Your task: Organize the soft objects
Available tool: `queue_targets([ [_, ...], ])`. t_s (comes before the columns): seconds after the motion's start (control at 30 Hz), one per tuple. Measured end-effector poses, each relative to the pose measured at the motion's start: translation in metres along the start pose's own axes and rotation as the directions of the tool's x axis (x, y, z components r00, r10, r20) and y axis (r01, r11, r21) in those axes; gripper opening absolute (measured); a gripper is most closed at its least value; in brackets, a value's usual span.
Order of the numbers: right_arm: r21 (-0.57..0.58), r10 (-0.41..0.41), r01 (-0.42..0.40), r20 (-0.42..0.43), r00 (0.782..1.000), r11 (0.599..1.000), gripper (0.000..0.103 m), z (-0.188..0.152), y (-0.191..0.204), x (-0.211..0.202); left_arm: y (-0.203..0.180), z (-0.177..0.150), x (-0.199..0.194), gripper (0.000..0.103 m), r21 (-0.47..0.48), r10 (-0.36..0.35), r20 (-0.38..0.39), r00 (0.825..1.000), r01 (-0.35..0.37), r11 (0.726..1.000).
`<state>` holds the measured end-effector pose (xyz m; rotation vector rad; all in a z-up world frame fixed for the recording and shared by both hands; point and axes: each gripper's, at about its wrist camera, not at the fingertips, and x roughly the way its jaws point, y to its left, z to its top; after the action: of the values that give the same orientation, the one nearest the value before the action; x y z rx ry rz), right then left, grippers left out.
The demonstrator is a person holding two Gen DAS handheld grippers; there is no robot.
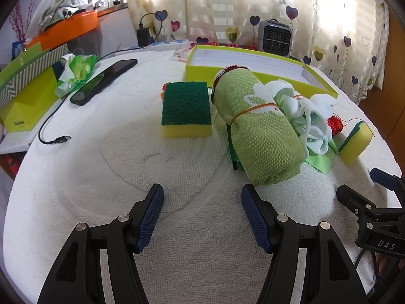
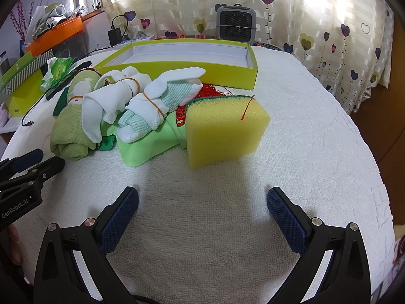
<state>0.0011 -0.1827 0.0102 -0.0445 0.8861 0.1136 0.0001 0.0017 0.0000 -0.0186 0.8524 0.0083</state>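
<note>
A rolled green towel (image 1: 255,124) bound by a rubber band lies in the middle of the white towel-covered table (image 1: 126,172), with white and mint socks (image 1: 308,116) bundled at its right end. A yellow sponge with a green scouring top (image 1: 186,109) sits to its left. A second yellow sponge (image 2: 222,129) leans on a flat green cloth (image 2: 141,144) at the right. An empty yellow-green box (image 2: 177,68) lies behind. My left gripper (image 1: 202,215) is open just short of the green towel. Open too, my right gripper (image 2: 202,215) hovers before the second sponge (image 1: 355,141).
A black phone (image 1: 103,81) with a loose cable (image 1: 48,131) lies at the left, near a green carton (image 1: 25,93) and a crumpled wrapper (image 1: 76,71). A grey heater (image 2: 235,22) stands before the curtain. Red thread (image 1: 335,124) shows behind the socks.
</note>
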Motion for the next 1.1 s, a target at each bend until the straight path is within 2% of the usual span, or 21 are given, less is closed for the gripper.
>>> queue_targets([
  [0.47, -0.003, 0.007, -0.007, 0.0, 1.0, 1.0, 0.102, -0.001, 0.002, 0.002, 0.002, 0.0, 0.001, 0.064, 0.004, -0.008, -0.004, 1.0, 0.008, 1.0],
  [0.7, 0.026, 0.064, -0.064, 0.012, 0.998, 0.998, 0.102, 0.0, -0.007, -0.001, 0.001, 0.007, 0.0, 0.064, 0.001, -0.023, -0.013, 1.0, 0.023, 1.0],
  [0.77, 0.051, 0.097, -0.098, 0.027, 0.995, 0.994, 0.102, 0.001, -0.013, -0.003, 0.003, 0.009, 0.0, 0.064, -0.007, -0.04, -0.025, 0.999, 0.04, 0.999],
  [0.97, 0.093, 0.102, -0.111, 0.095, 0.99, 0.989, 0.102, 0.009, -0.035, -0.015, 0.015, 0.017, -0.002, 0.064, -0.066, -0.123, -0.033, 0.992, 0.121, 0.99],
  [1.1, 0.05, 0.111, -0.117, 0.111, 0.988, 0.992, 0.102, 0.017, -0.035, -0.015, 0.016, 0.023, -0.011, 0.064, -0.074, -0.178, -0.002, 0.984, 0.177, 0.981],
])
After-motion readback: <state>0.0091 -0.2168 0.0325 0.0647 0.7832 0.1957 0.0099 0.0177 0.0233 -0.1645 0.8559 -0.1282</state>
